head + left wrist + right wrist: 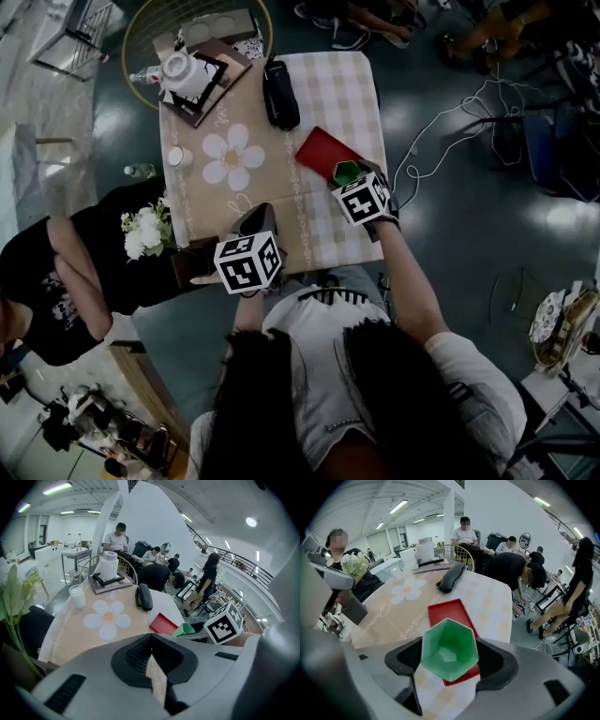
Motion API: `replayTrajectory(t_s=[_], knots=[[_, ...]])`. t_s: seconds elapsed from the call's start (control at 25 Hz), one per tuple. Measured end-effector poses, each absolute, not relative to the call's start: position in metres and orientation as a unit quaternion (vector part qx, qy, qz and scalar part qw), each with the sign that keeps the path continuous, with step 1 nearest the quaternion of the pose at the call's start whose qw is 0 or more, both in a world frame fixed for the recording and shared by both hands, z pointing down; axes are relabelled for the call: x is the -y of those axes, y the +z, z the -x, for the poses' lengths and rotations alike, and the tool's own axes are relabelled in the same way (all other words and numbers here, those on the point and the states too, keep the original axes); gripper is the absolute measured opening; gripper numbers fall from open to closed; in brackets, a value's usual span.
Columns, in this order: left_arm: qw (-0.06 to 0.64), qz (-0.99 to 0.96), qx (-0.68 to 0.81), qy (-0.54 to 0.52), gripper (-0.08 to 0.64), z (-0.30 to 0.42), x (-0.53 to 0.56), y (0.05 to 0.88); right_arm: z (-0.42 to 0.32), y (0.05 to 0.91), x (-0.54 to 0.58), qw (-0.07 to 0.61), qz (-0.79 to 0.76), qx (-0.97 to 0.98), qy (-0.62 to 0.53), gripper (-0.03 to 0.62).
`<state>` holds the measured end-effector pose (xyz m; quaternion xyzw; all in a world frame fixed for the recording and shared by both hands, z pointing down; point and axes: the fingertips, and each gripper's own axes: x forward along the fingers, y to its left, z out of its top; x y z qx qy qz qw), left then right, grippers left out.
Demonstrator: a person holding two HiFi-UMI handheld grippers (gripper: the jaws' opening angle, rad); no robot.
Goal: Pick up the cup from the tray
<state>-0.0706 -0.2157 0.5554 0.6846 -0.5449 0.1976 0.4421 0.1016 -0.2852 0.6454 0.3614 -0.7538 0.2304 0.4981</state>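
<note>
One overhead, two low; table (347, 94) shared

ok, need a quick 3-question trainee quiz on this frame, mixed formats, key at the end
1. True or false: the right gripper has its jaws closed on the green cup.
2. What colour is the tray? A) blue B) red C) white
3. Fill in: the left gripper, jaws together, holds ____.

Key: 1 true; 2 B; 3 nothing
</note>
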Motion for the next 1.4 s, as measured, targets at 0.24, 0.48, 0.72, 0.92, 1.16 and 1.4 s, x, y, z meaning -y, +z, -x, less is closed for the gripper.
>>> replayTrajectory(t_s=[0.24, 0.48, 0.72, 0.92, 1.16, 1.4], knots=[[0.442, -0.686, 0.539, 0.208, 0.008, 0.065, 0.214, 0.561, -0.104, 0.647, 0.288, 0.504, -0.360, 0.750, 0.235, 0.318], [0.446, -0.685, 0.536, 0.211, 0.008, 0.065, 0.209, 0.565, -0.091, 0.624, 0.284, 0.489, -0.353, 0.768, 0.215, 0.316], [0.447, -0.685, 0.536, 0.210, 0.008, 0.065, 0.208, 0.566, -0.058, 0.621, 0.248, 0.513, -0.295, 0.786, 0.177, 0.316], [0.448, -0.681, 0.540, 0.210, 0.008, 0.070, 0.200, 0.568, -0.037, 0.632, 0.219, 0.521, -0.265, 0.791, 0.179, 0.316], [0.455, -0.675, 0.540, 0.215, 0.008, 0.073, 0.185, 0.575, -0.030, 0.645, 0.204, 0.528, -0.253, 0.789, 0.185, 0.316], [0.454, -0.674, 0.543, 0.214, 0.008, 0.077, 0.178, 0.576, -0.031, 0.656, 0.192, 0.538, -0.249, 0.785, 0.179, 0.317]])
